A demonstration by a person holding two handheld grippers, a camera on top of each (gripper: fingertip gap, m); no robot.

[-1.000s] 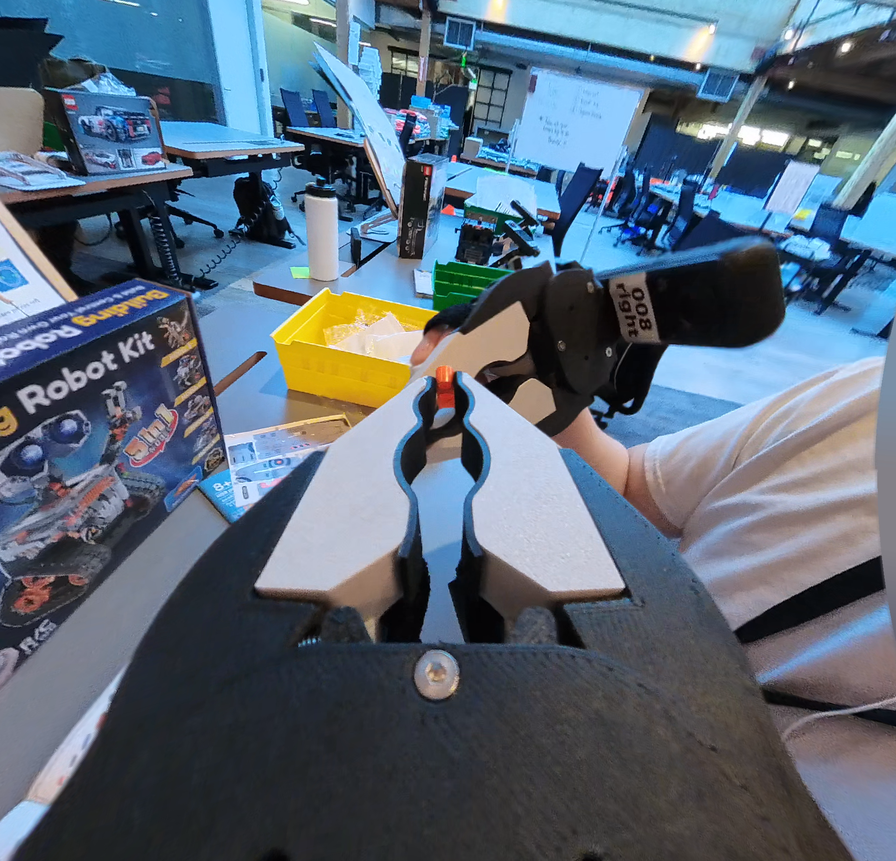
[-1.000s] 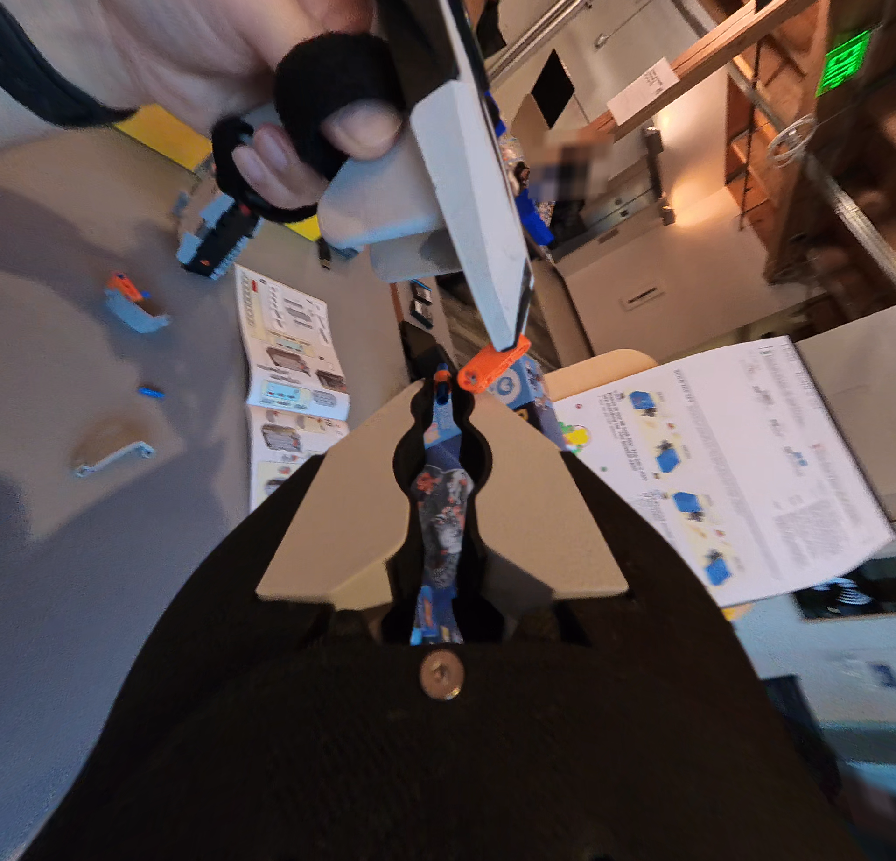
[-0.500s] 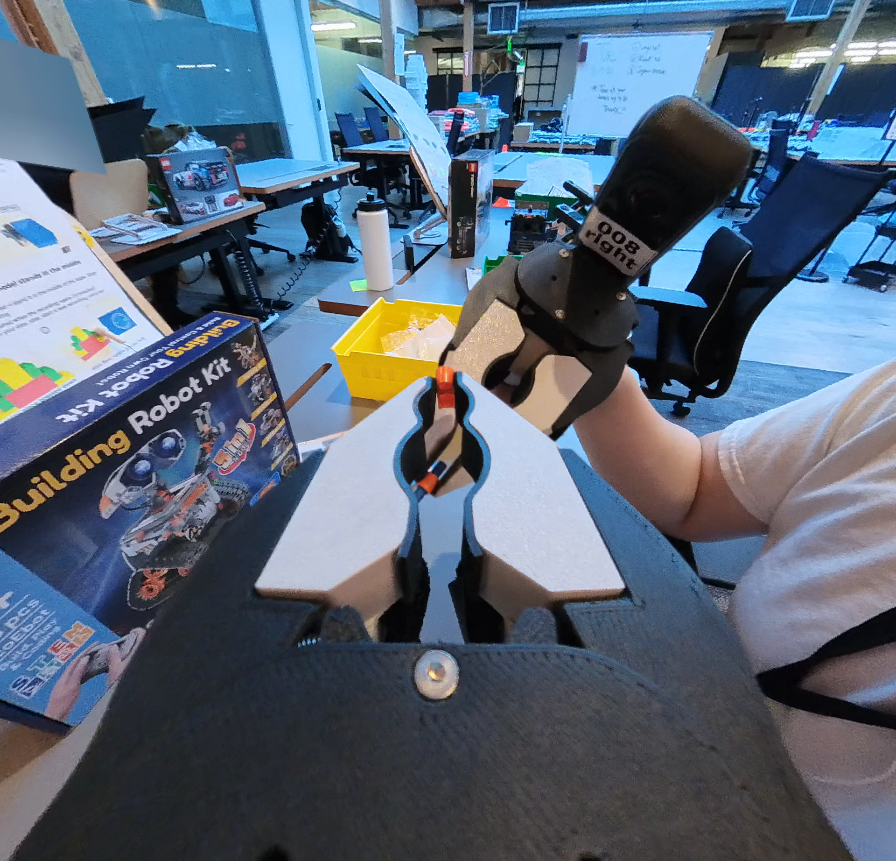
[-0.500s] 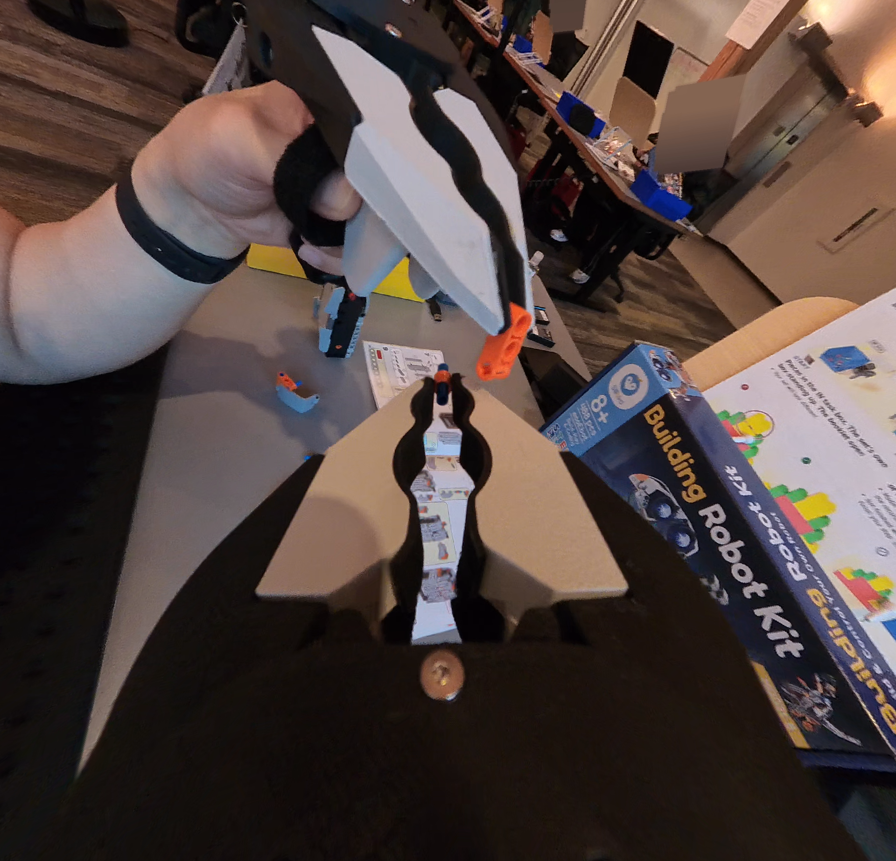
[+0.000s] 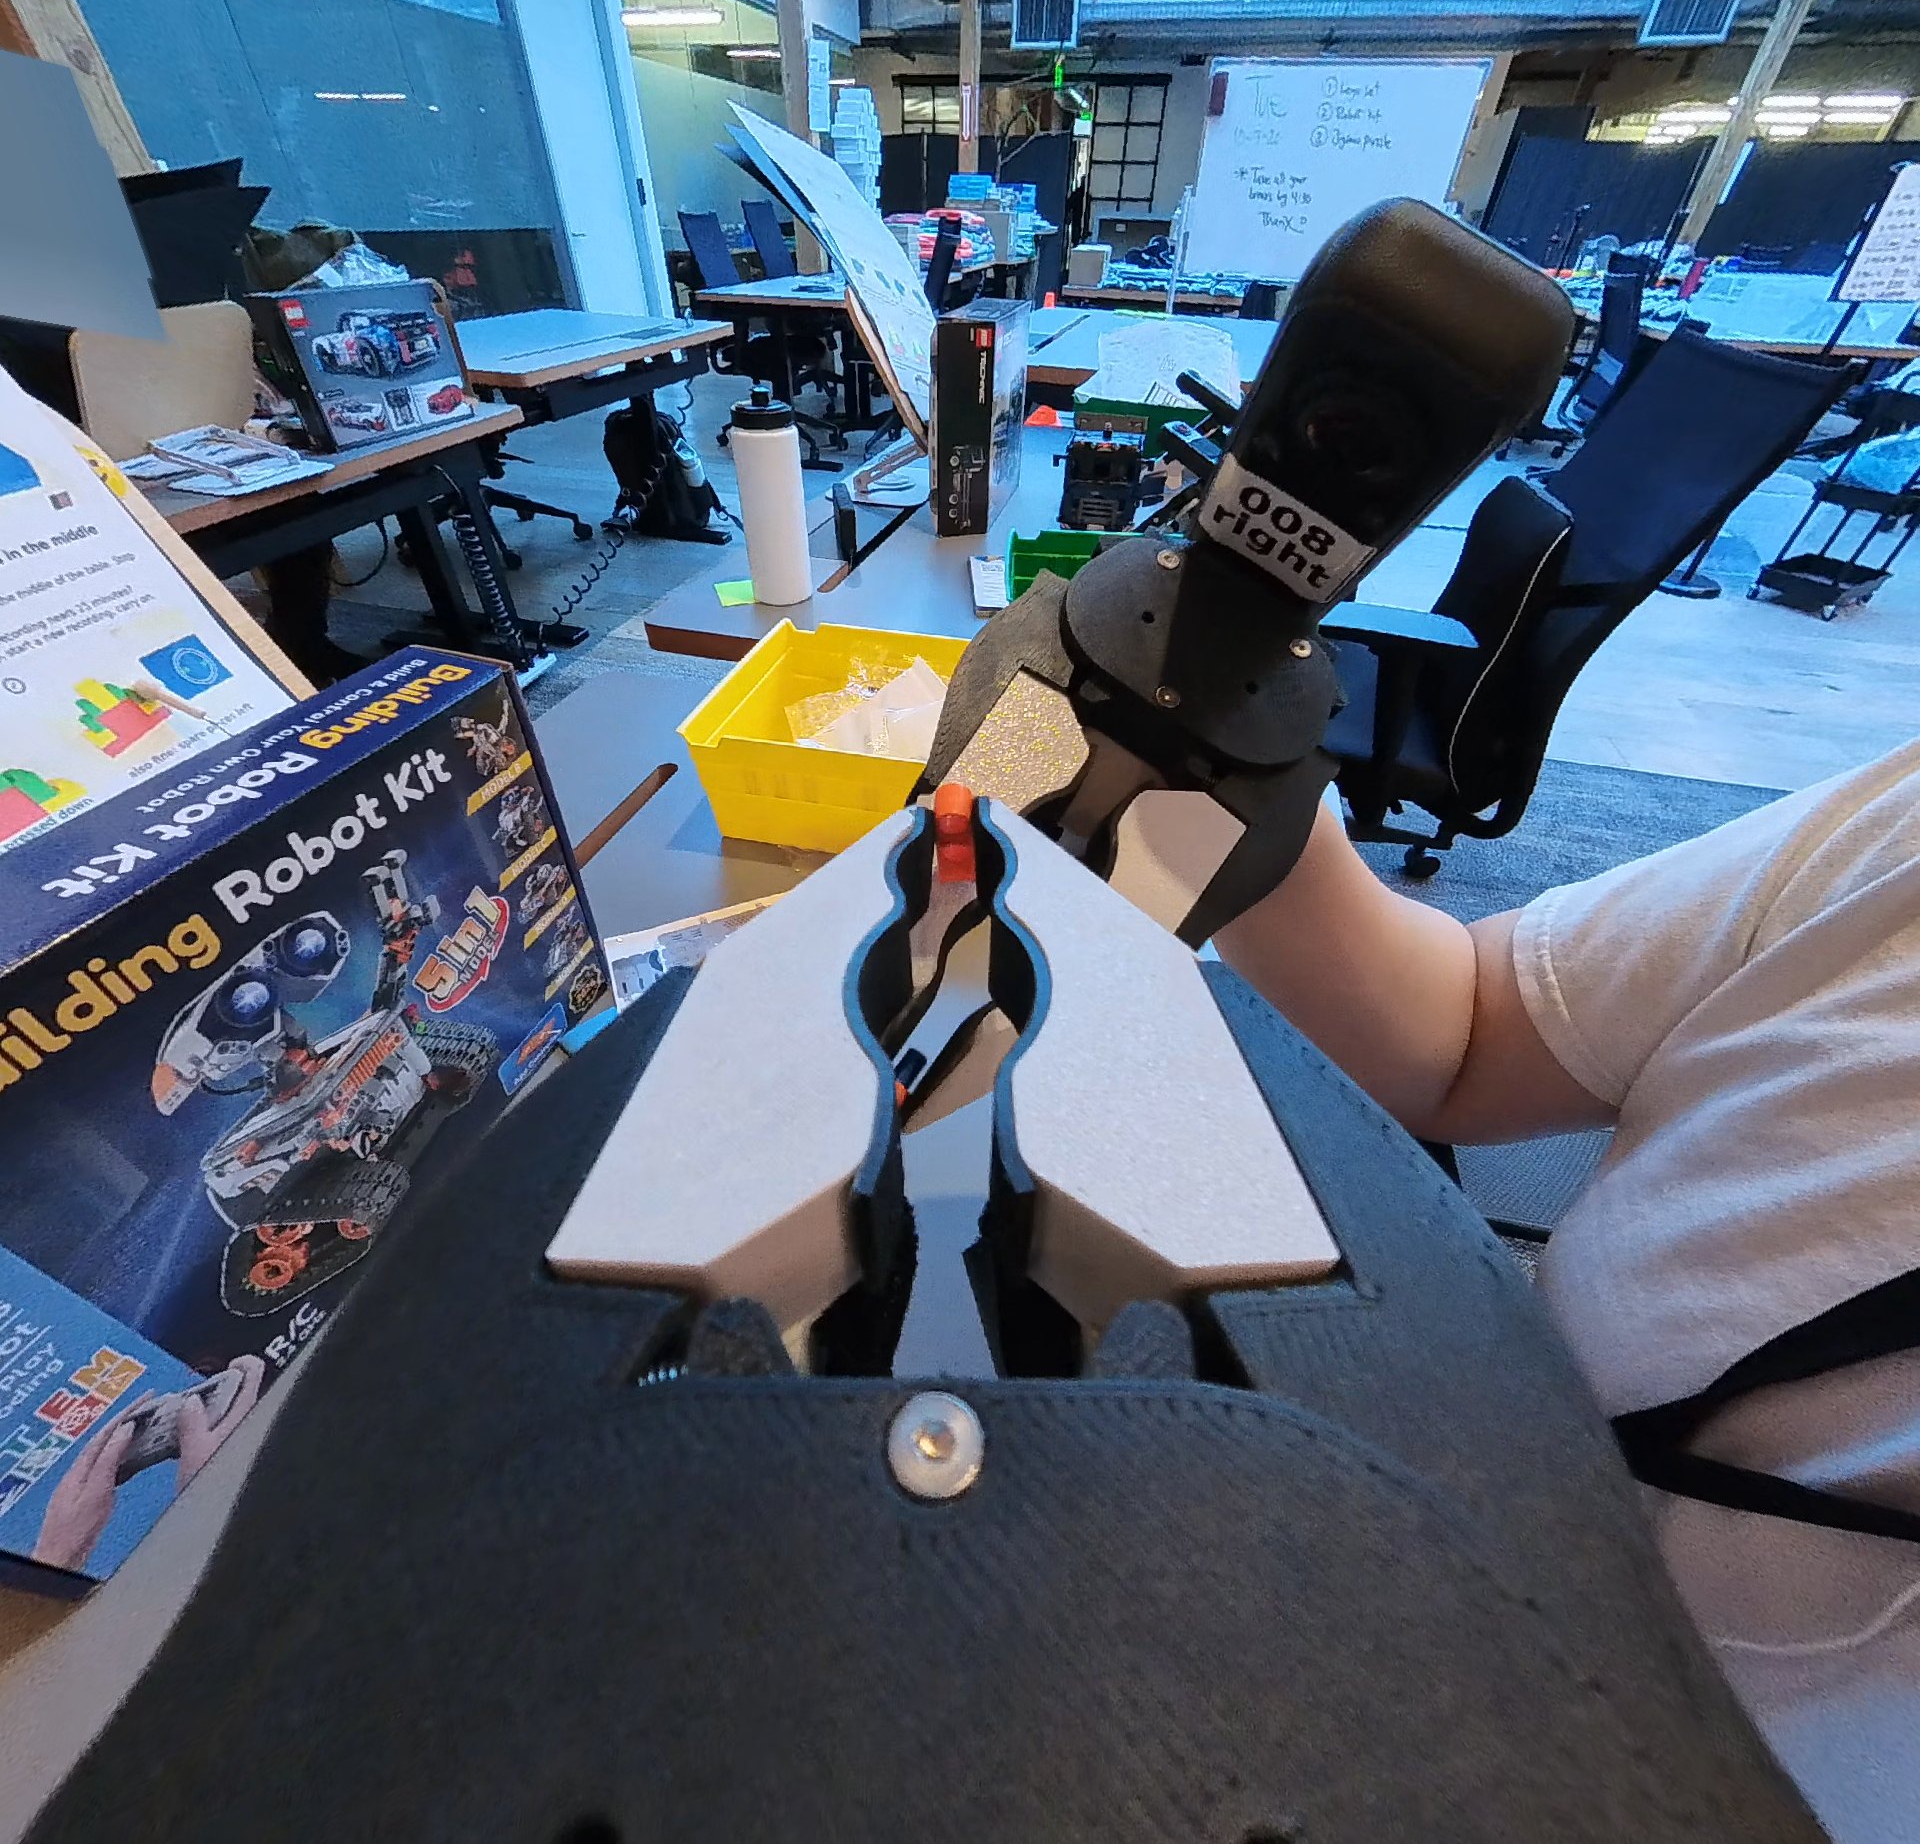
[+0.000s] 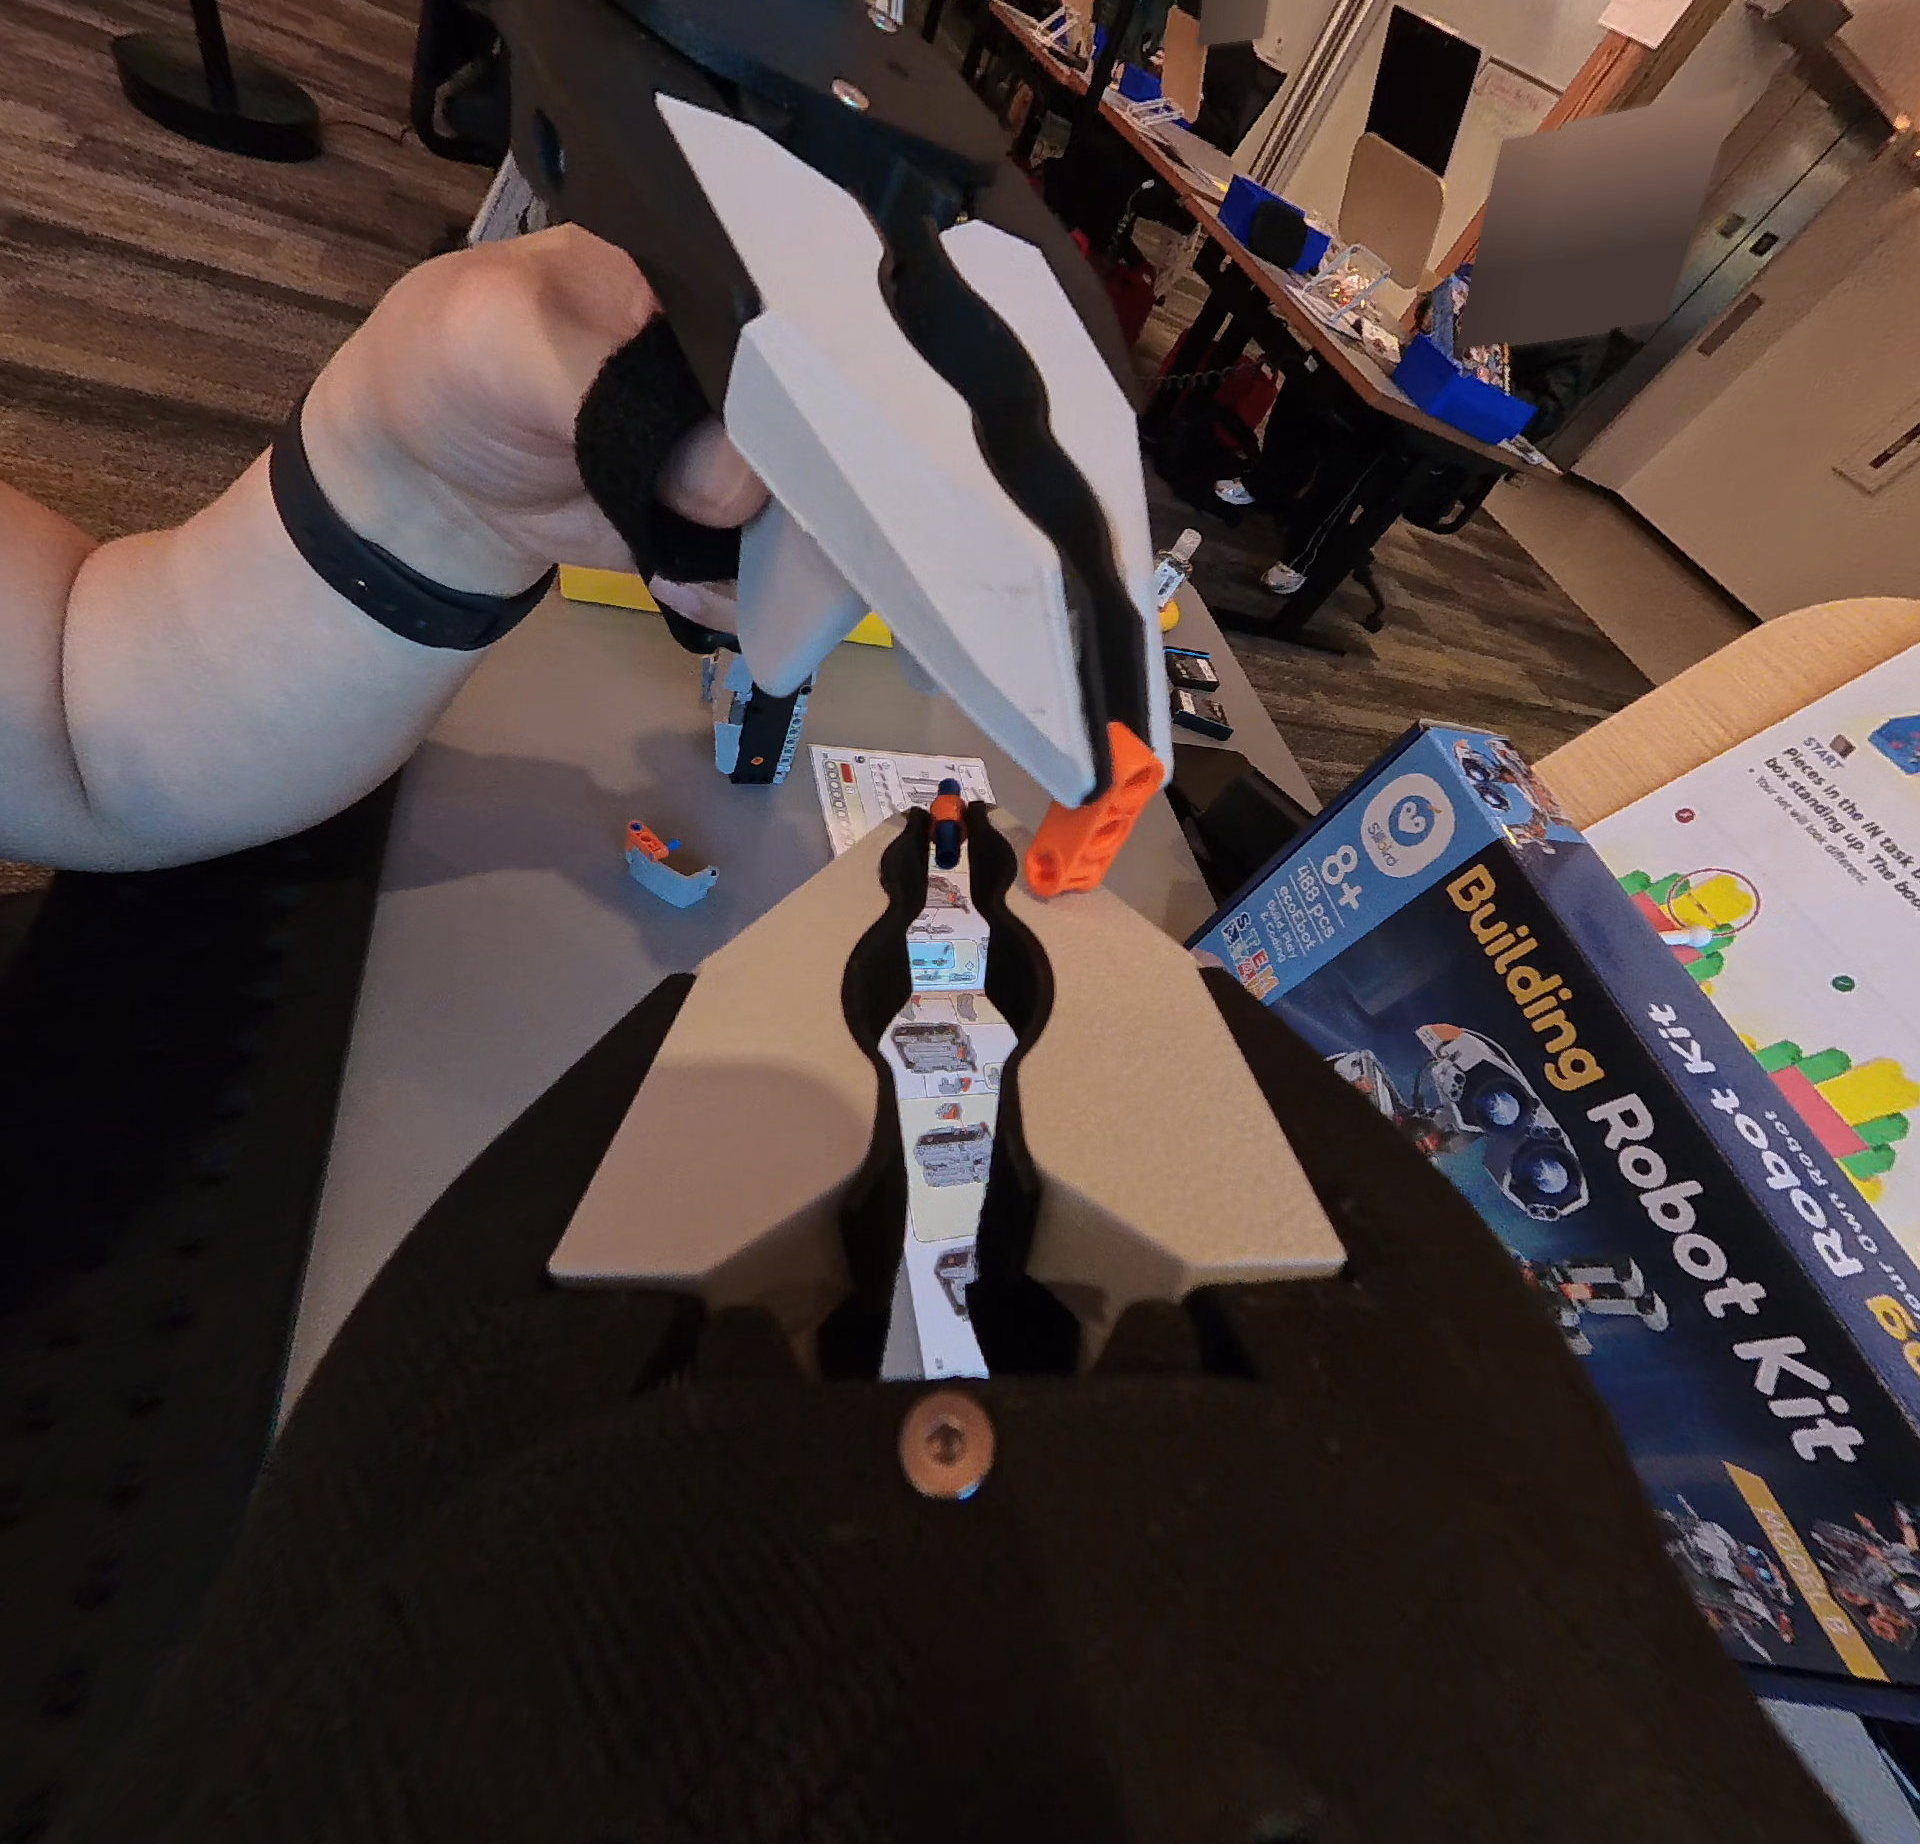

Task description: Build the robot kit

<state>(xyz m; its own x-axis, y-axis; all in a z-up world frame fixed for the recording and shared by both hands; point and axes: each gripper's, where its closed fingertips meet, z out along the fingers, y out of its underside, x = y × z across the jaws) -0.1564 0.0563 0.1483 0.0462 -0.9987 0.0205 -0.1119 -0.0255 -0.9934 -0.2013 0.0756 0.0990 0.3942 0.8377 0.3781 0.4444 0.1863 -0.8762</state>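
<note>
Both sets of jaws are pinched tight: left gripper (image 6: 1107, 771) clamps an orange holed connector (image 6: 1091, 823), right gripper (image 6: 948, 826) nips a small orange-and-blue pin (image 6: 945, 815). They're held close above the grey table (image 6: 499, 963), connector at the pin's three o'clock, not yet joined. Kit box (image 6: 1621, 1171) at four o'clock, instruction leaflet (image 6: 940, 1067) underneath, grey-orange assembly (image 6: 665, 859) at nine.

Seen from the right wrist view, a table (image 6: 499, 963) stretches ahead. A kit box (image 6: 1558, 1119) lies at three o'clock, an instruction booklet (image 6: 940, 1067) lies flat on the table at twelve o'clock, and a small loose part (image 6: 665, 864) sits at eleven o'clock. From the left wrist view, a bin (image 5: 790, 755) stands on the table at twelve o'clock, with a bottle (image 5: 771, 506) behind it
</note>
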